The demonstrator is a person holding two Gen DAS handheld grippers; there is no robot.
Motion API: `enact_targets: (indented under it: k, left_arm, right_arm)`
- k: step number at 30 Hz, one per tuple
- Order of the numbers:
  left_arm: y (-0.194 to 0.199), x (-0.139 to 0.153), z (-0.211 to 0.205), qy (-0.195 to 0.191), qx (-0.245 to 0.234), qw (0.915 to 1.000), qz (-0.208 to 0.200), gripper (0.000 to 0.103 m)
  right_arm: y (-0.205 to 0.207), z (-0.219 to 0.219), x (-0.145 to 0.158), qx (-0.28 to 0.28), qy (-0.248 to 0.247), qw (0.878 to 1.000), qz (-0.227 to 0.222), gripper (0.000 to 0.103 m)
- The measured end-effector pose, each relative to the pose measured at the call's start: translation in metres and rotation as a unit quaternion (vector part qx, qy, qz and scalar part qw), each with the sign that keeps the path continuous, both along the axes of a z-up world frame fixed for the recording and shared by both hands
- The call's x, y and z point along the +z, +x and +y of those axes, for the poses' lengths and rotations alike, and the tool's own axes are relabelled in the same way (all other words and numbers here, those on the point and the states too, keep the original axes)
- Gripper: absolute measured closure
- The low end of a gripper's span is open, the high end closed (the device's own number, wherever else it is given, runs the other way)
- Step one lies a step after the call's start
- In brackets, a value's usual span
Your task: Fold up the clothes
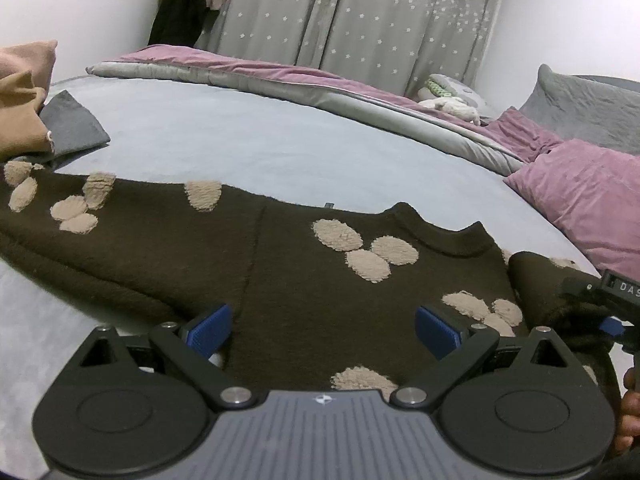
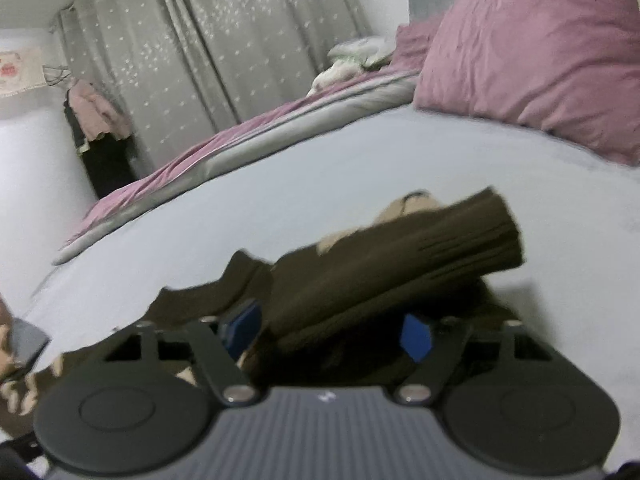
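A dark brown sweater with fuzzy beige spots lies flat on the pale blue bed sheet, collar toward the far side. Over its lower body hovers my left gripper, open, its blue pads spread wide with nothing gripped. One sleeve stretches out to the left. The other sleeve is humped up at the right, where my right gripper shows at the frame edge. In the right wrist view, the right gripper is shut on that sleeve, and the ribbed cuff sticks out forward above the sheet.
Folded tan clothes and a folded grey piece sit at the left of the bed. A pink and grey duvet runs along the far side. Pink pillows lie at the right. A hand shows at the lower right.
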State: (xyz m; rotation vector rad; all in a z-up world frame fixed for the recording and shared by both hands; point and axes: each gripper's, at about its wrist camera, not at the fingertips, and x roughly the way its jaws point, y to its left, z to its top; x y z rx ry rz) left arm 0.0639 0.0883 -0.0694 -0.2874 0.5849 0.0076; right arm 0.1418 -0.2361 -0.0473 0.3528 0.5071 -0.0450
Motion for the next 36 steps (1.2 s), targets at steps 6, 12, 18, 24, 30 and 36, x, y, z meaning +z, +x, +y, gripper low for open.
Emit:
enact_targets:
  k: [6,12,18,24,30,36]
  left_arm:
    - [0.002,-0.003,0.008,-0.006,0.006,1.0000,0.004,0.004]
    - [0.002,-0.004,0.018,-0.011,0.014,0.9998,0.005,0.004]
    - [0.000,-0.003,0.028,-0.011,0.021,0.9997,0.007,0.004]
    - [-0.001,-0.003,0.037,-0.016,0.032,0.9993,0.007,0.004]
    - [0.000,-0.001,0.041,-0.019,0.039,0.9991,0.005,0.004]
    - [0.000,-0.002,0.050,-0.020,0.053,0.9984,0.003,0.004]
  right_arm:
    - [0.000,0.028,0.011,0.030,-0.102,0.994,-0.038,0.078]
    - [-0.010,0.077,0.020,0.104,-0.209,0.970,-0.072,0.081]
    - [-0.019,0.122,0.013,0.191,-0.245,0.948,-0.068,0.081]
    - [-0.028,0.148,0.004,0.280,-0.223,0.933,-0.044,0.076]
    - [-0.030,0.148,0.011,0.276,-0.202,0.938,-0.051,0.059]
    - [-0.012,0.111,0.008,0.216,-0.137,0.966,-0.030,0.056]
